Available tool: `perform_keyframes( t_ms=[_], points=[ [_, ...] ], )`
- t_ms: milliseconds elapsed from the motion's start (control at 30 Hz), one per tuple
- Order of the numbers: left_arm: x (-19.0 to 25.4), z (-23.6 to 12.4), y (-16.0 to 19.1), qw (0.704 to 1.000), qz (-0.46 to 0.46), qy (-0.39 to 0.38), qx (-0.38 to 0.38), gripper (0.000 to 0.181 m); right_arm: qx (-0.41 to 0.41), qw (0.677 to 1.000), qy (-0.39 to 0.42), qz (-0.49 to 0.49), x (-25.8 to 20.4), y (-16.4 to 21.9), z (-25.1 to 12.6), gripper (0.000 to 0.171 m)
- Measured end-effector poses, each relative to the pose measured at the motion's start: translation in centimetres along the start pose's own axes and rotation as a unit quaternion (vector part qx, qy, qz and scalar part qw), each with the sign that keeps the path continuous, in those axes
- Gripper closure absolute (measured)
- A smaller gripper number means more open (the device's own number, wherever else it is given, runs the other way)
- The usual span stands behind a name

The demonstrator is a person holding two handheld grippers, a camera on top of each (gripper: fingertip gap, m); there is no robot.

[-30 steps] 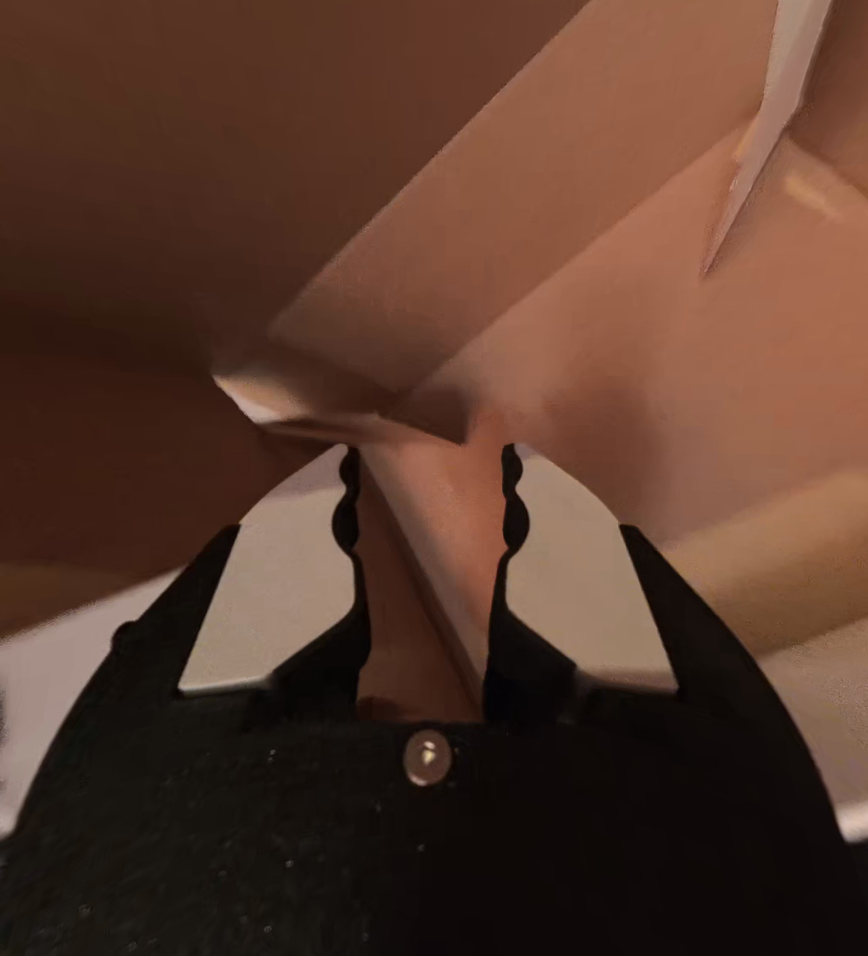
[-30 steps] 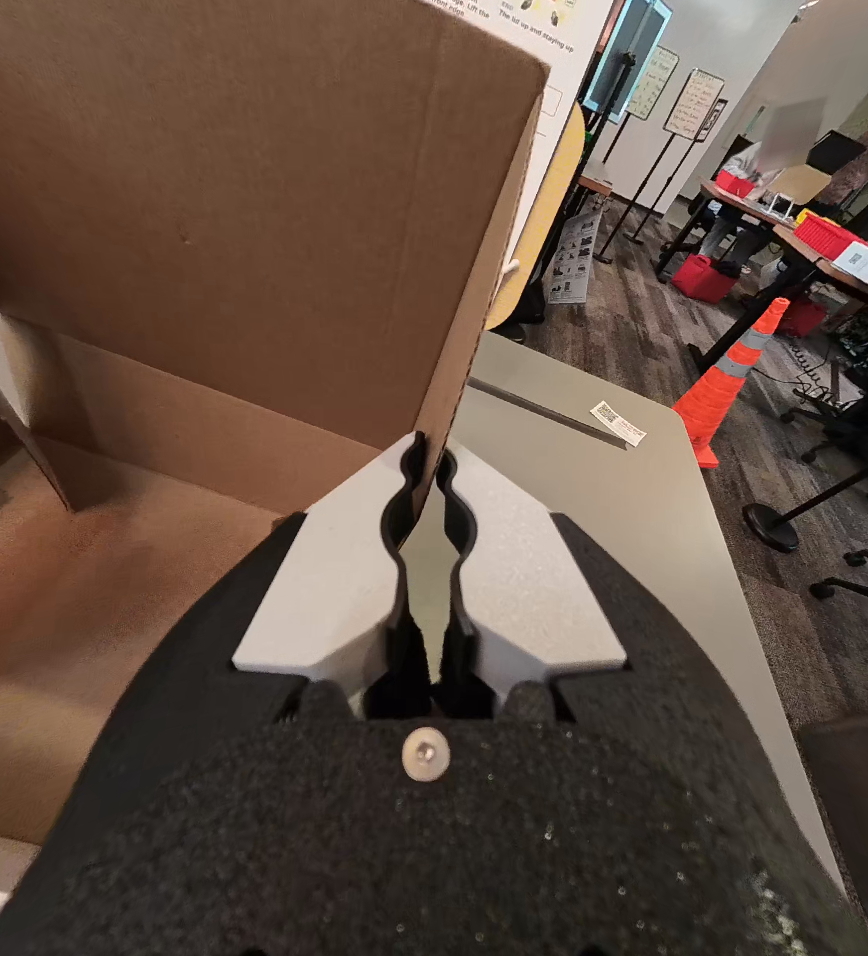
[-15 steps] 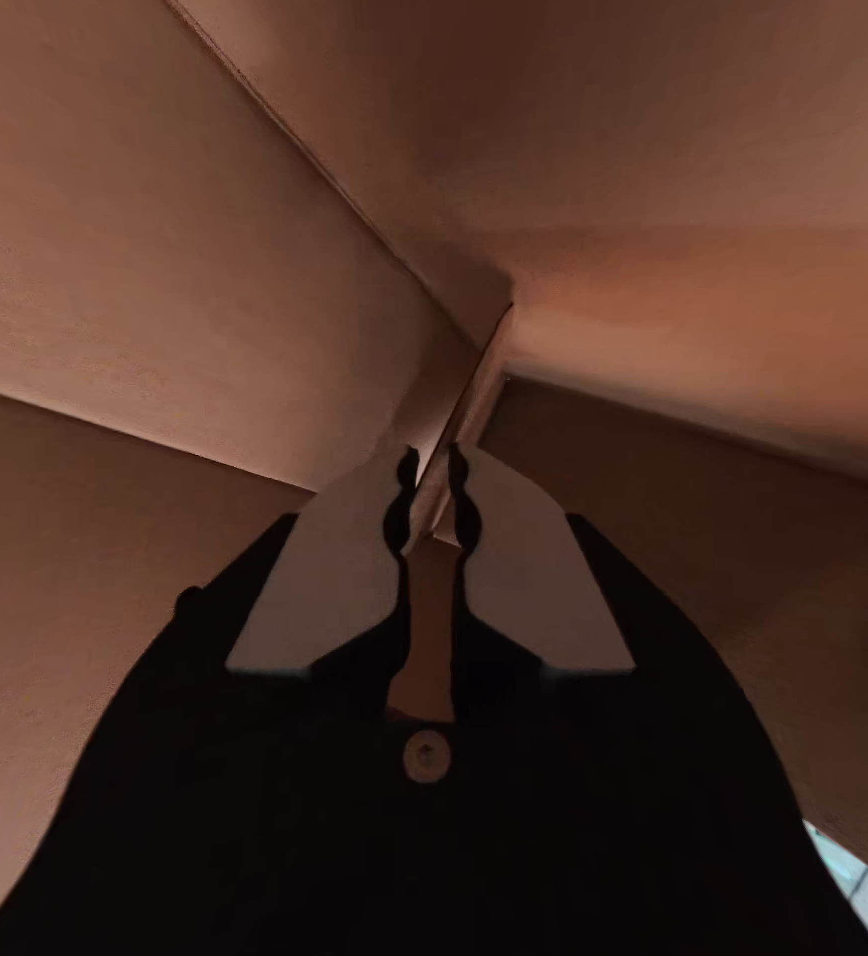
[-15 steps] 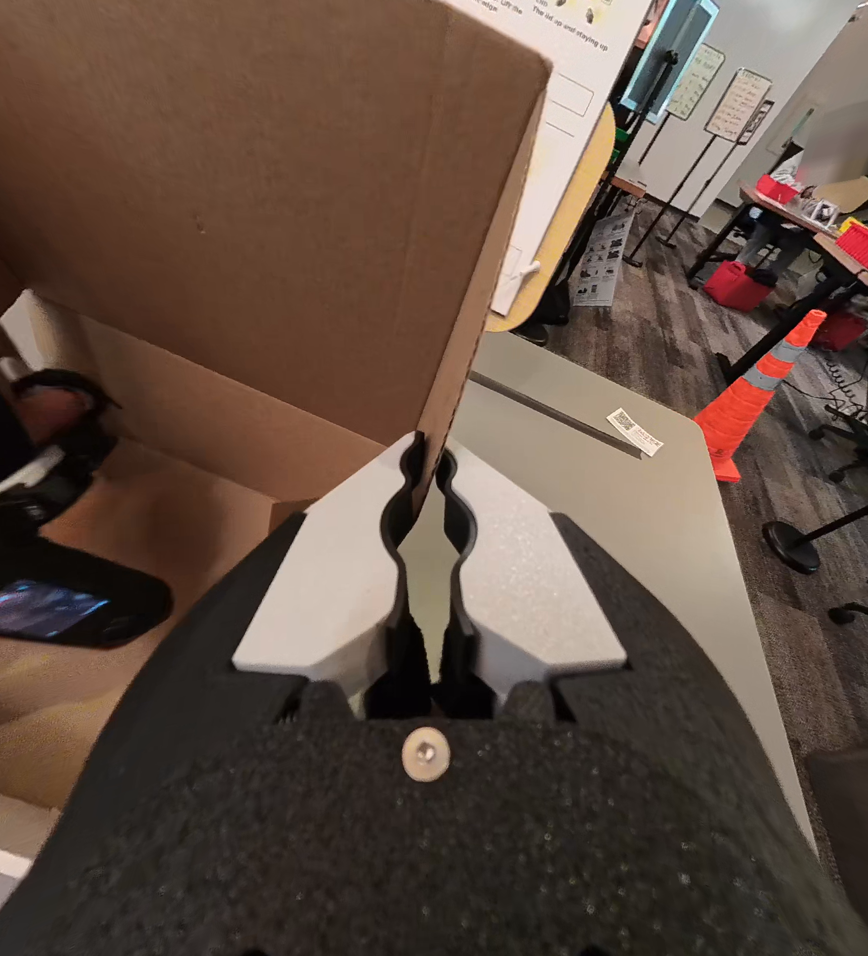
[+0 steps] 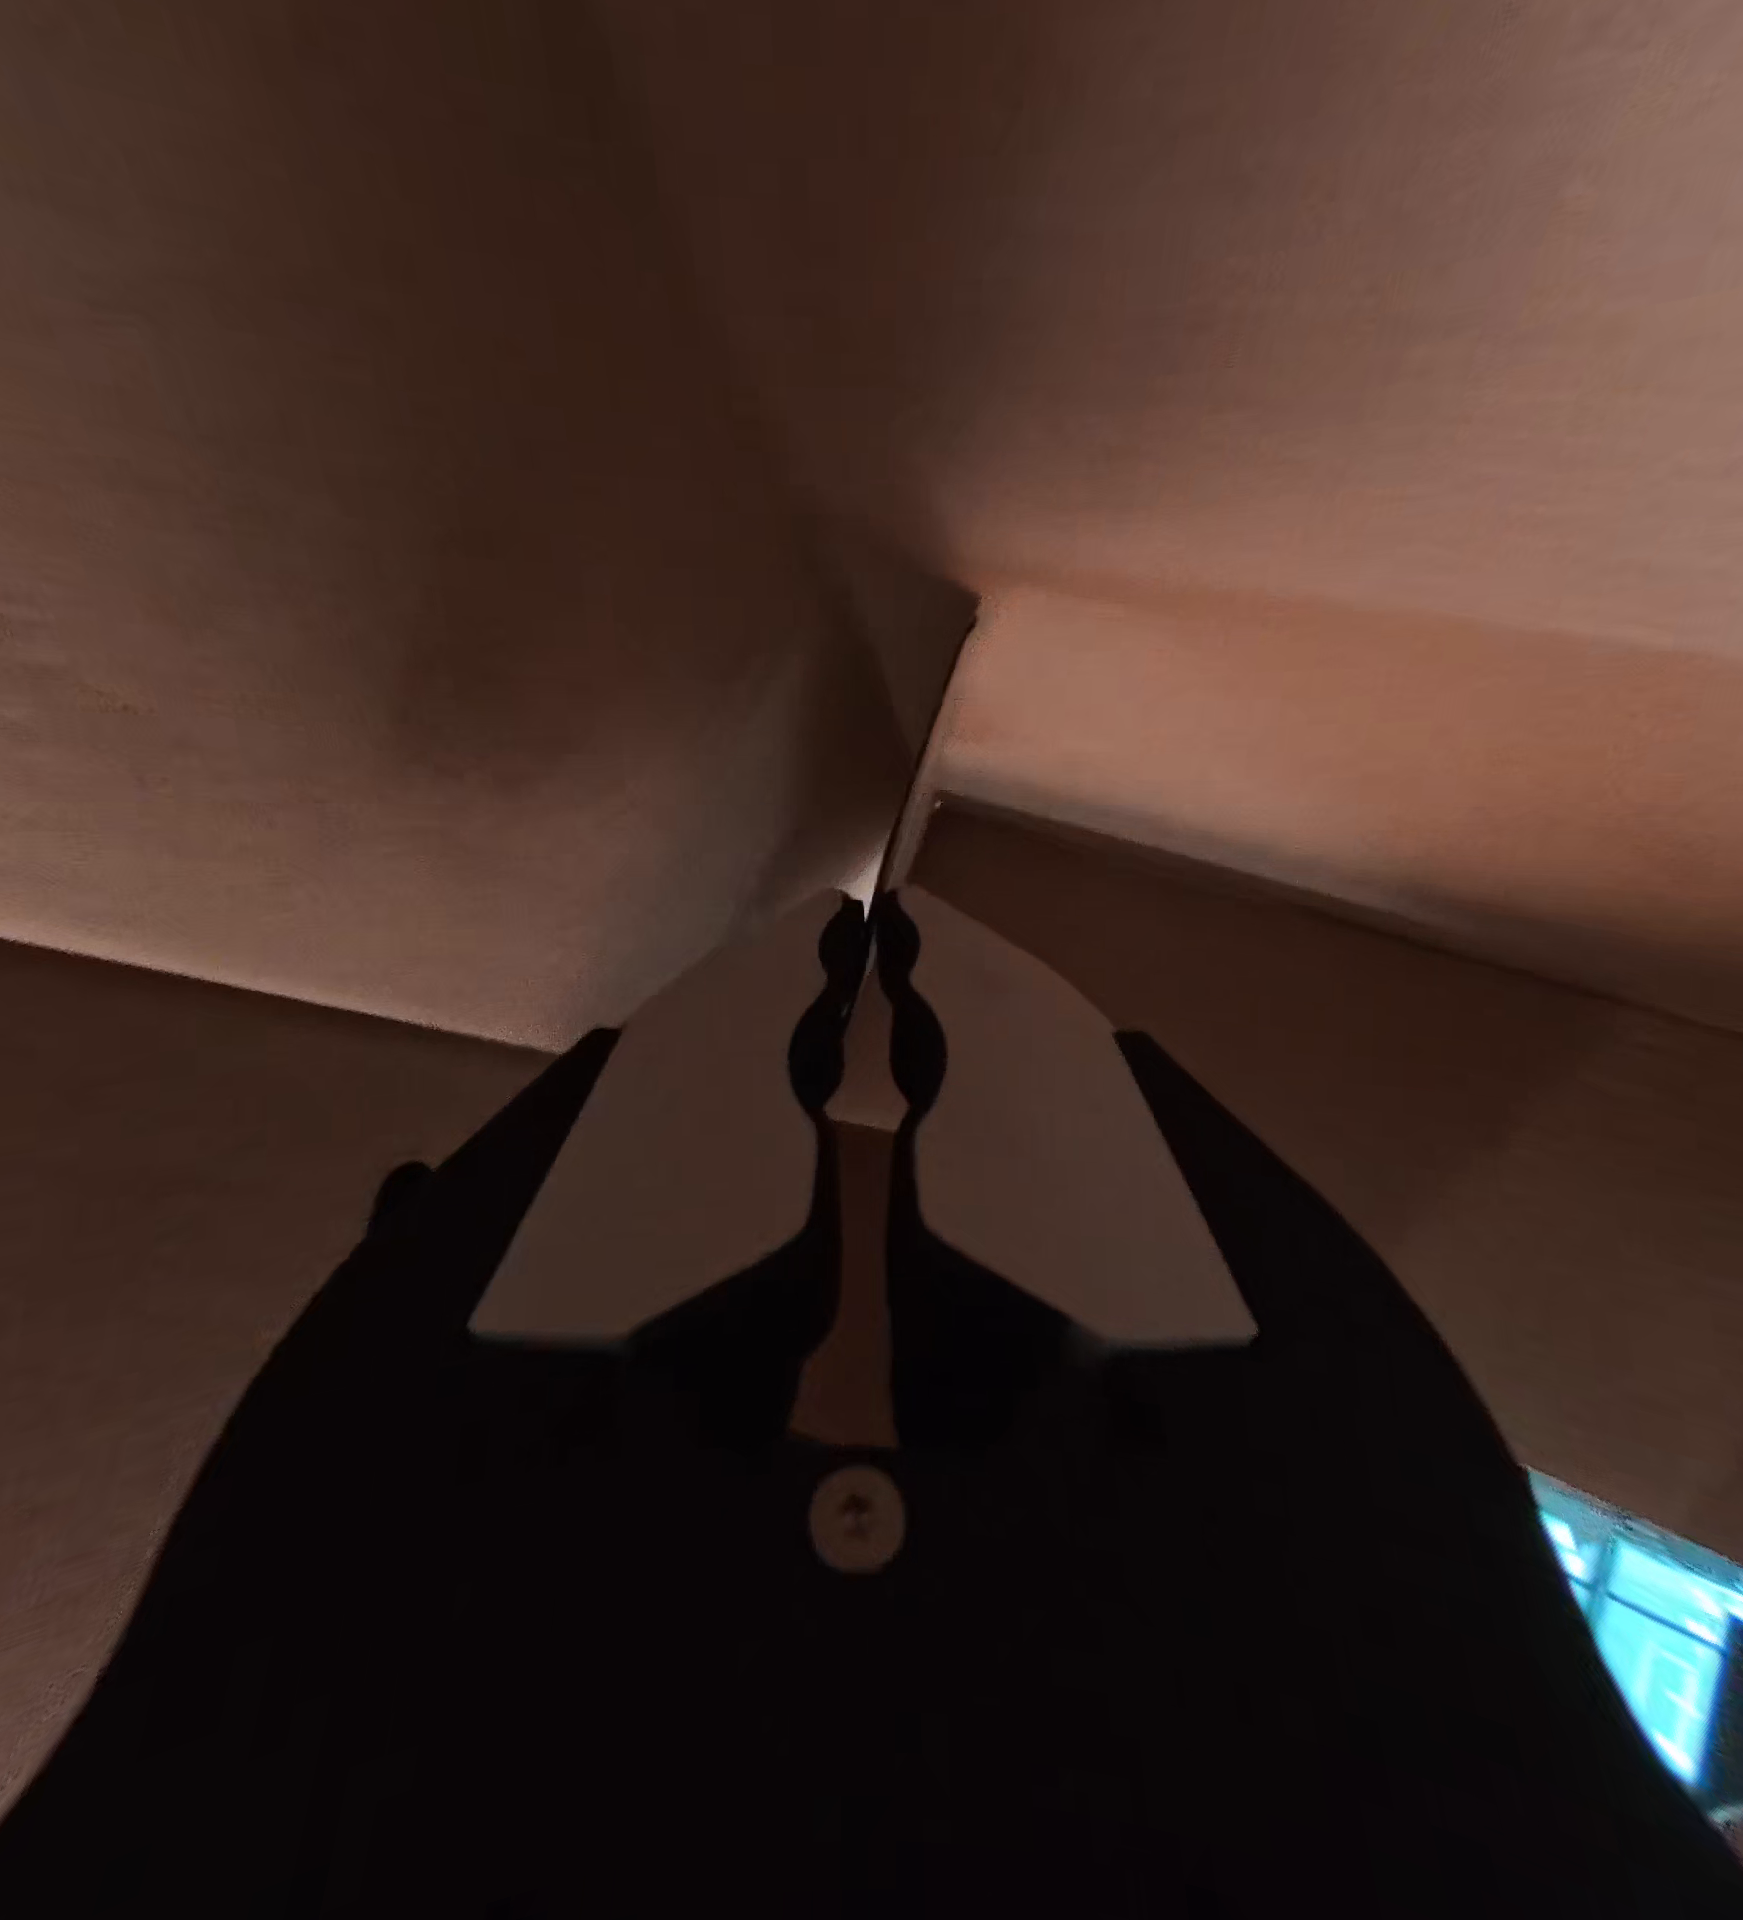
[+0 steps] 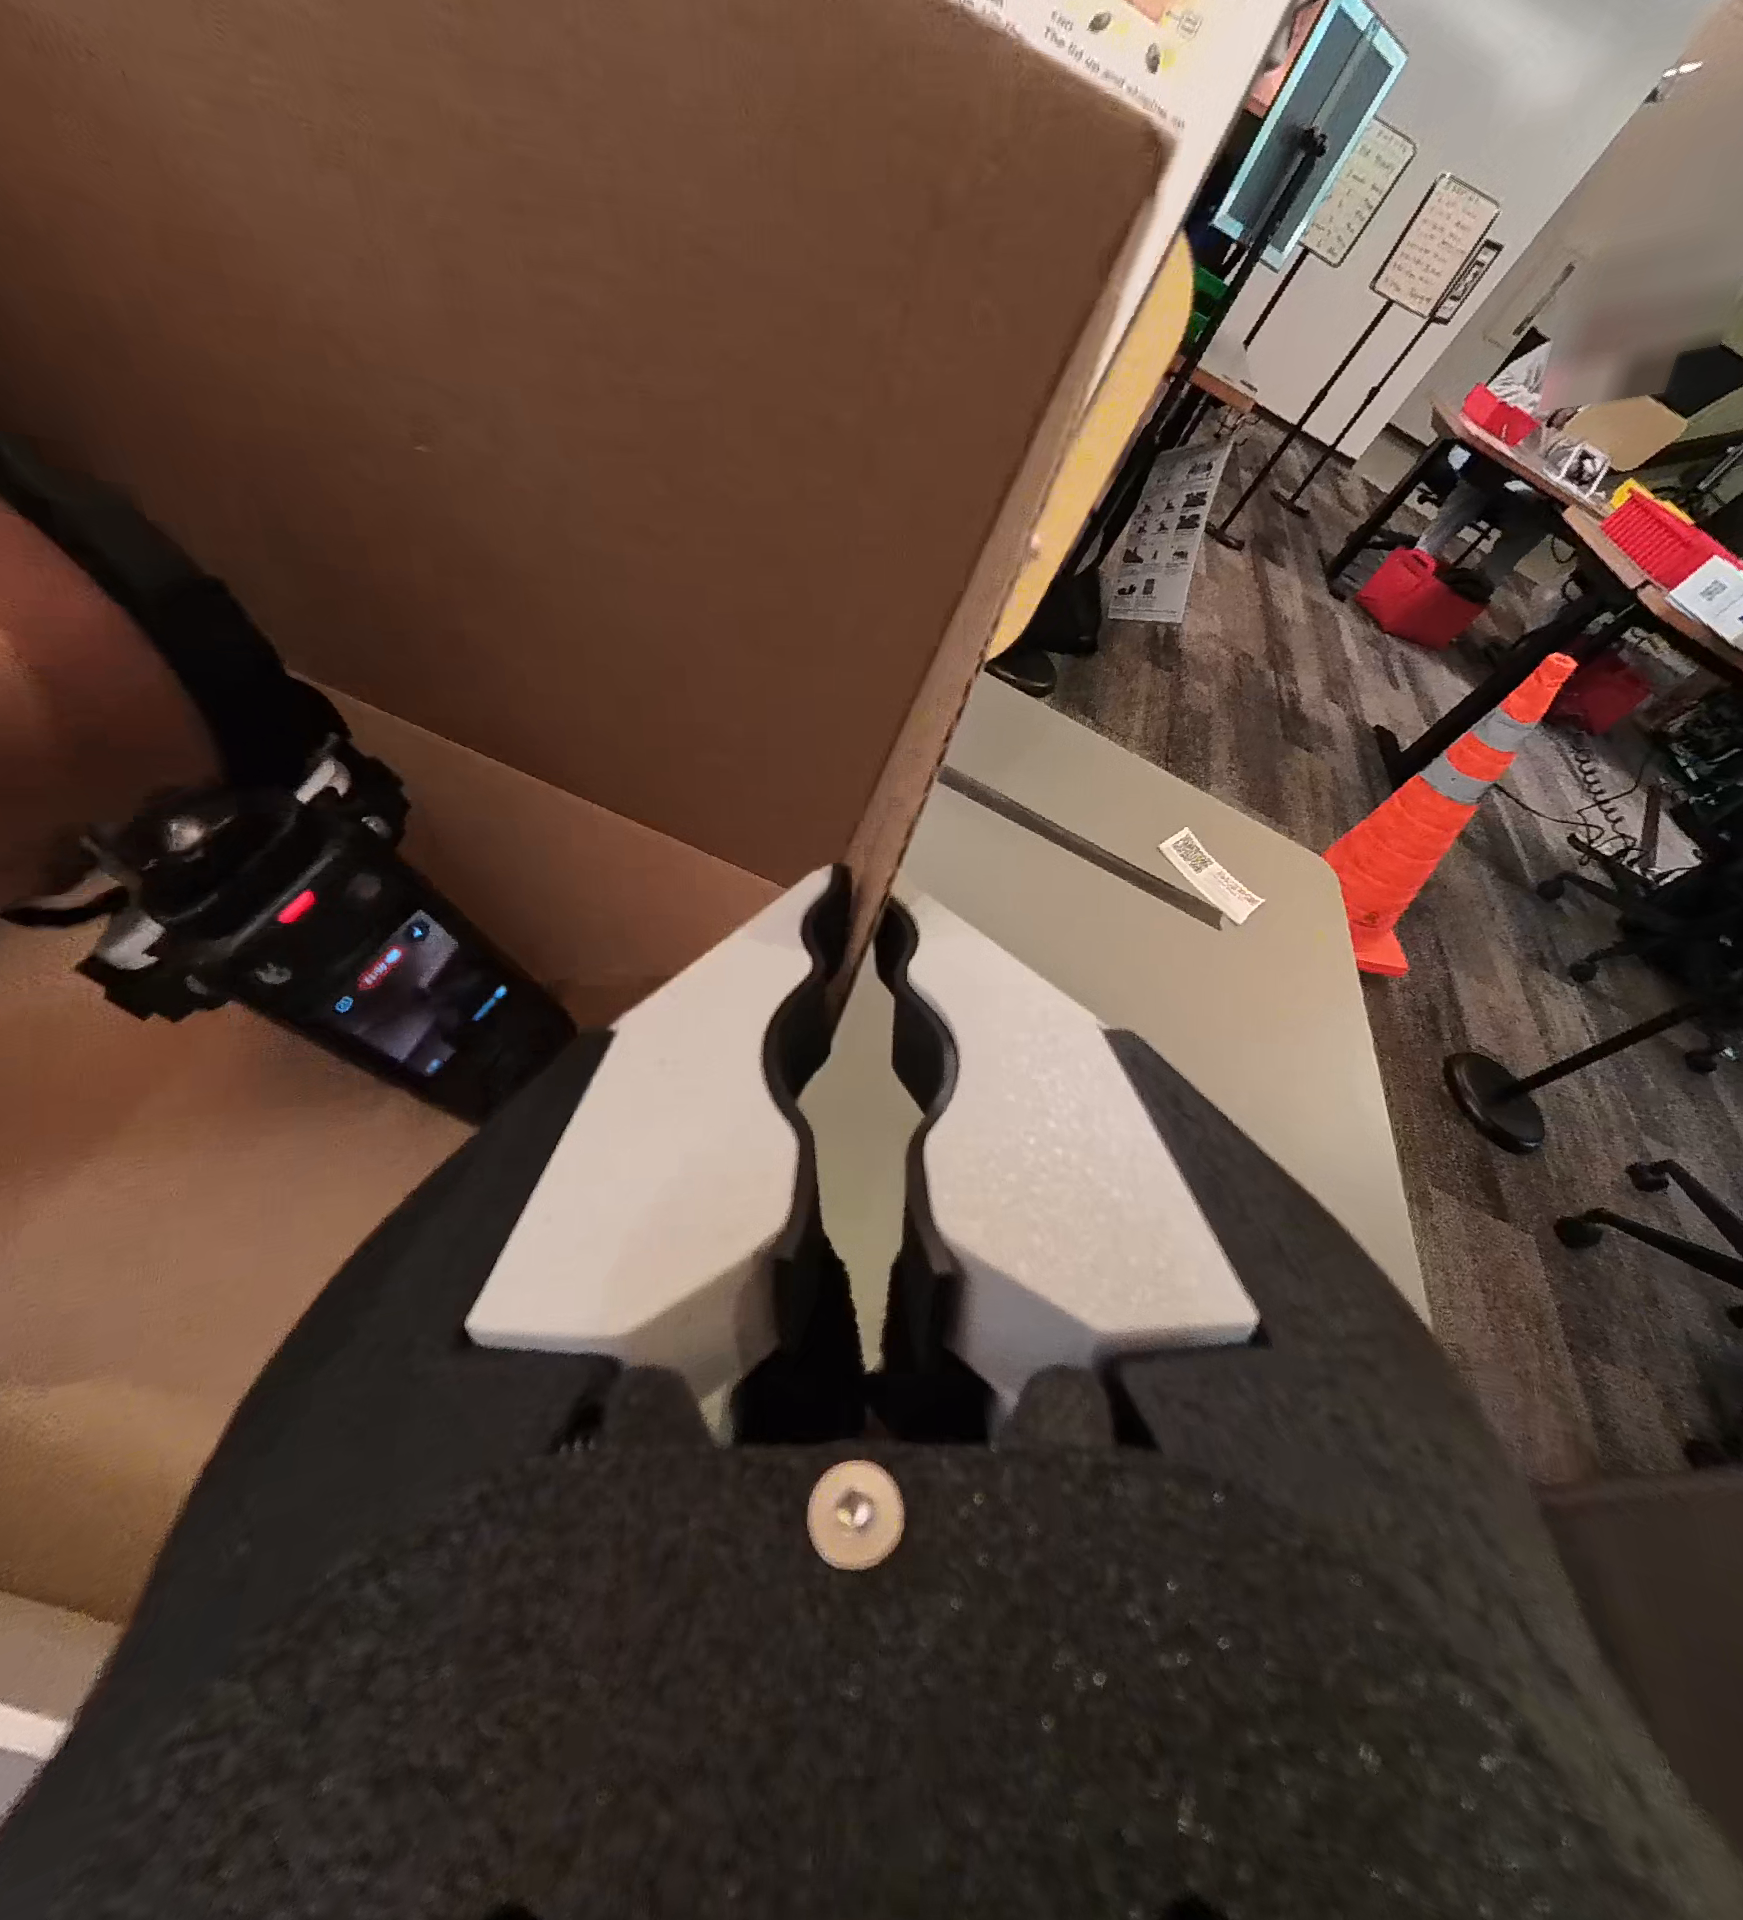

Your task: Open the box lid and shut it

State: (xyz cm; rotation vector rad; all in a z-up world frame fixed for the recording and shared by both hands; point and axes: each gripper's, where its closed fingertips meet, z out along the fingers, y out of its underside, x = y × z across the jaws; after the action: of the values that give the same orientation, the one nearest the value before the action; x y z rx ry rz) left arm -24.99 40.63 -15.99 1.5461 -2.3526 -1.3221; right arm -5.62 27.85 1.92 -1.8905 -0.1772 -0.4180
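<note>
A: Where's the box [image 6: 150, 1299]?

B: On the grey table [image 6: 1210, 1091], open, filling the left and near part of the right wrist view. Its lid [image 6: 555, 395] stands upright at the far side, with its right edge running down into the right gripper [image 6: 859, 920].

A: And that gripper?

B: Narrow, pinching the lid's edge between its pads. The left gripper [image 5: 869, 914] is inside the box, nearly closed on a thin cardboard flap [image 5: 924, 727] at an inner corner. From the right wrist view its black body [image 6: 327, 935] and the hand holding it show at left, under the lid.

A: How will the lid handle?

B: I'd judge it light and stiff across the panel, but it hinges freely at the fold and can crease or slip if pinched only at a corner. A hold on the free edge, well in from the corner, looks best.

A: What's changed from a second ago?

B: The left gripper was then wide, just short of the flap, and unseen from the right. It has since moved deep inside and narrowed onto the flap. The right grip is unchanged.
</note>
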Motion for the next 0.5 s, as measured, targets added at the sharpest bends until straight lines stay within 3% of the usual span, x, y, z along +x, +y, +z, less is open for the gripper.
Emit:
perform_keyframes(
  t_ms=[133, 267, 400, 500],
  points=[
    [-1.0, 1.6, 1.2, 0.998, -0.016, -0.008, -0.053, 0.178, -0.011, 0.998, -0.057, 0.034, 0.0, 0.5, 1.3, 0.168],
    [-1.0, 2.0, 0.6, 0.998, -0.015, -0.022, -0.049, 0.177, -0.012, 0.998, -0.059, 0.012, -0.6, 0.2, 1.9, 0.165],
    [-2.8, 1.6, -0.4, 0.995, -0.060, -0.076, 0.009, 0.169, -0.016, 0.999, -0.039, 0.013, -0.1, -0.2, 2.1, 0.164],
    [-4.2, -0.8, -1.1, 0.980, -0.113, -0.129, 0.099, 0.146, -0.015, 0.999, -0.034, 0.018, 0.2, -0.3, 2.1, 0.163]
  ],
)
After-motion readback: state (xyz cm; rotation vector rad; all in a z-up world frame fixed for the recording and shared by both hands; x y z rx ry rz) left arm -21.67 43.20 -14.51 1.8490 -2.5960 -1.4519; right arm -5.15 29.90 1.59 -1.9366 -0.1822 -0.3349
